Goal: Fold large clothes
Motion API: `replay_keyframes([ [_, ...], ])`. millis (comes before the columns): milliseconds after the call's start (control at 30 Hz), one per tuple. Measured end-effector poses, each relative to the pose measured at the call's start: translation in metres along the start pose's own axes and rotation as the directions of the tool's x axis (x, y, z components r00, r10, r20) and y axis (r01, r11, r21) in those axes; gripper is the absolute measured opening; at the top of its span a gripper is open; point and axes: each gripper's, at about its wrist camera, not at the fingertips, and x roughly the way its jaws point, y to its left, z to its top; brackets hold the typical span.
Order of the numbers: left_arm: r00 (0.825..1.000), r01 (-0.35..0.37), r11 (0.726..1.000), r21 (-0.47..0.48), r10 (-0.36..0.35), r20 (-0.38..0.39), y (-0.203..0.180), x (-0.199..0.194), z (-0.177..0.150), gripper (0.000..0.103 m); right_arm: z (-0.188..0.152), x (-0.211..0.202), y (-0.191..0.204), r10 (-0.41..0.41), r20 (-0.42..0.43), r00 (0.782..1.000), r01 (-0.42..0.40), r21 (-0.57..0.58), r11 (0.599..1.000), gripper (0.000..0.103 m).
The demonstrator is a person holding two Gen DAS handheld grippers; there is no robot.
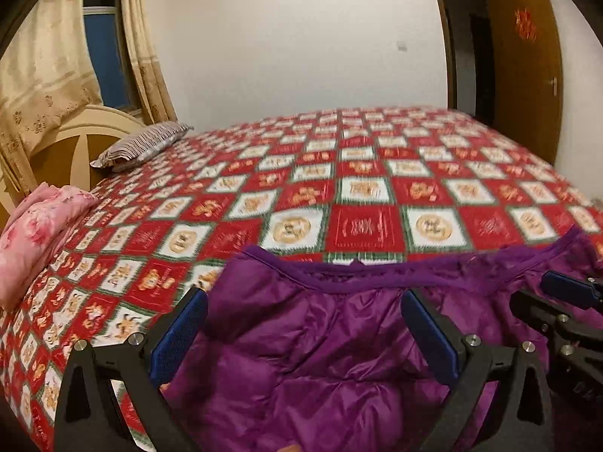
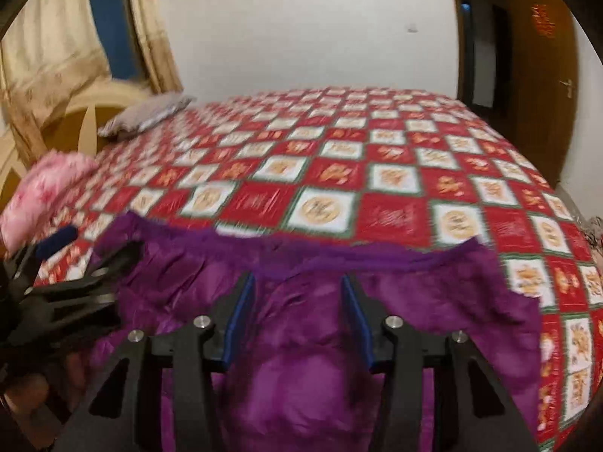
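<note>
purple quilted jacket [image 1: 320, 358] lay at the near edge of the bed [image 1: 339, 188], spread for folding; left gripper [image 1: 301, 324] and right gripper [image 2: 297, 312] hung over it, jaws apart, holding nothing.

Black-framed gripper [image 1: 303, 303], blue pads [image 1: 177, 339], silver screws [image 1: 135, 338].

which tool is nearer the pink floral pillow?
Left. The left tool is over the purple jacket on the side toward the pink floral pillow; the right tool is farther along the jacket, away from it.
</note>
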Motion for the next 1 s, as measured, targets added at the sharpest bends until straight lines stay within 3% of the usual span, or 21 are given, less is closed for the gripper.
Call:
replay_keyframes([
  [100, 0.998, -0.012, 1.0, -0.001, 0.012, -0.056, -0.005, 0.025, -0.001, 0.102, -0.003, 0.025, -0.01, -0.075, -0.013, 0.997, 0.075, -0.005, 0.997, 0.044],
  [267, 0.991, 0.027, 0.999, -0.048, -0.033, -0.131, -0.004, 0.054, -0.007, 0.102, -0.007, 0.045, -0.037, -0.061, -0.028, 0.998, 0.063, 0.072, 0.995, 0.041],
  [567, 0.983, 0.067, 0.996, -0.063, -0.077, -0.167, -0.01, 0.07, -0.014, 0.102, -0.013, 0.051, -0.04, -0.05, -0.028, 0.998, 0.052, 0.099, 0.994, 0.042],
  [1000, 0.975, 0.073, 0.996, -0.06, -0.084, -0.205, -0.01, 0.08, -0.017, 0.102, -0.015, 0.059, -0.041, -0.064, -0.059, 0.996, 0.07, 0.107, 0.992, 0.042],
])
